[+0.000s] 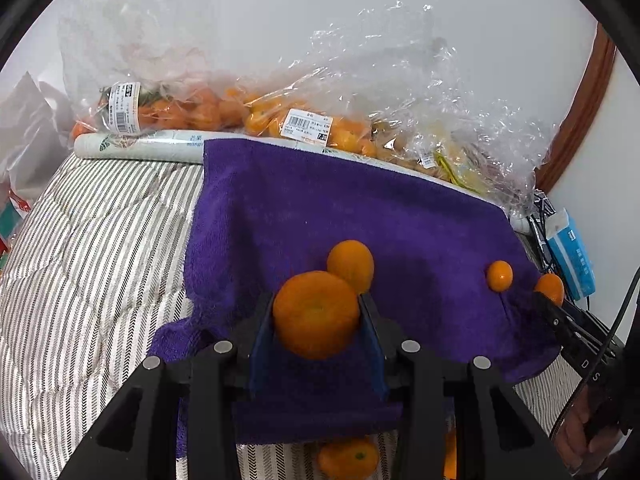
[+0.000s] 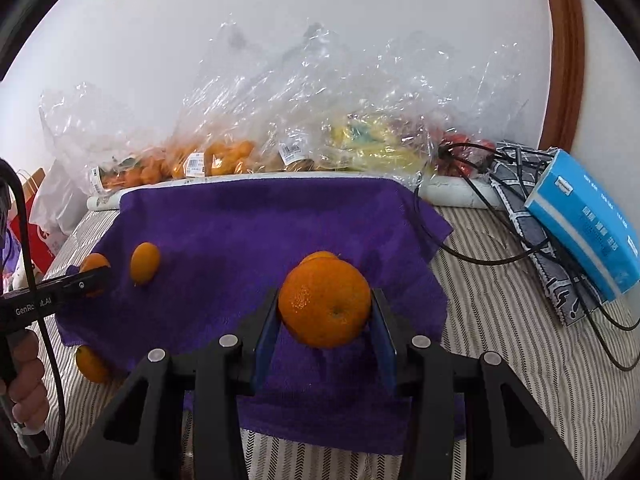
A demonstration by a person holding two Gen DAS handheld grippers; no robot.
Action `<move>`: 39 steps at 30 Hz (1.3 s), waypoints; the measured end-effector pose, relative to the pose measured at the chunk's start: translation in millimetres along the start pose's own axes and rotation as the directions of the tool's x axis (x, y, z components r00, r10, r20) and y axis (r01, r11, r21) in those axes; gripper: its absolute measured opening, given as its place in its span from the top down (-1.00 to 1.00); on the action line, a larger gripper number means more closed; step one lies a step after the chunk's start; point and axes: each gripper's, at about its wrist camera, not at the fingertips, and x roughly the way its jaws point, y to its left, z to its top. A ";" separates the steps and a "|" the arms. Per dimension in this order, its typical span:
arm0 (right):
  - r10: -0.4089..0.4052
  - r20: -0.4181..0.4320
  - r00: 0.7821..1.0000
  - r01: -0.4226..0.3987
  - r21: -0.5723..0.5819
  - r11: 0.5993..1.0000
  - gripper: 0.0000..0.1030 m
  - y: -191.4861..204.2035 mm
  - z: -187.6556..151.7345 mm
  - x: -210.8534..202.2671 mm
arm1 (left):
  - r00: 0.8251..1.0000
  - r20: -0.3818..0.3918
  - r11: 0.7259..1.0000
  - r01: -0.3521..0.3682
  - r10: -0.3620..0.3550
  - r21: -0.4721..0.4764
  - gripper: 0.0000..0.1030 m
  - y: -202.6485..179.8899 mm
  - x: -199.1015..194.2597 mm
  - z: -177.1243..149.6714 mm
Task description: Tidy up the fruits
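My left gripper [image 1: 318,314] is shut on a large orange [image 1: 316,314] just above the purple towel [image 1: 340,216]. A second orange [image 1: 351,265] lies on the towel right behind it, and a small one [image 1: 499,275] lies farther right. My right gripper [image 2: 325,308] is shut on another large orange [image 2: 325,303] over the same towel [image 2: 260,220]; in the left wrist view it shows at the right edge [image 1: 550,292]. In the right wrist view the left gripper [image 2: 94,276] shows at the left, next to a loose orange [image 2: 145,262]. Another orange [image 2: 318,257] peeks out behind the held one.
Clear plastic bags of oranges [image 1: 224,112] and yellow fruit [image 2: 372,140] lie along the wall on a white box [image 1: 140,144]. A blue tissue pack [image 2: 584,220], patterned cloth and black cables [image 2: 480,248] lie right. One orange [image 2: 92,364] lies off the towel on the striped bedding [image 1: 92,248].
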 end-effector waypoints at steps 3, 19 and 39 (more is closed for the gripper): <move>0.000 -0.016 1.000 0.000 -0.008 1.000 0.17 1.5 -1.6 3.4 | 1.000 -0.006 1.000 -0.001 0.001 0.007 0.24 -2.3 1.3 -0.4; -0.012 -0.059 0.998 0.010 -0.030 0.999 0.17 6.3 -6.1 14.7 | 1.000 -0.024 0.999 -0.005 0.006 0.039 0.24 -9.0 6.5 -5.3; -0.024 -0.028 0.999 0.022 -0.075 0.997 0.16 14.9 -6.1 6.7 | 0.999 0.005 0.998 0.032 -0.032 0.047 -0.03 -14.6 -5.1 -4.2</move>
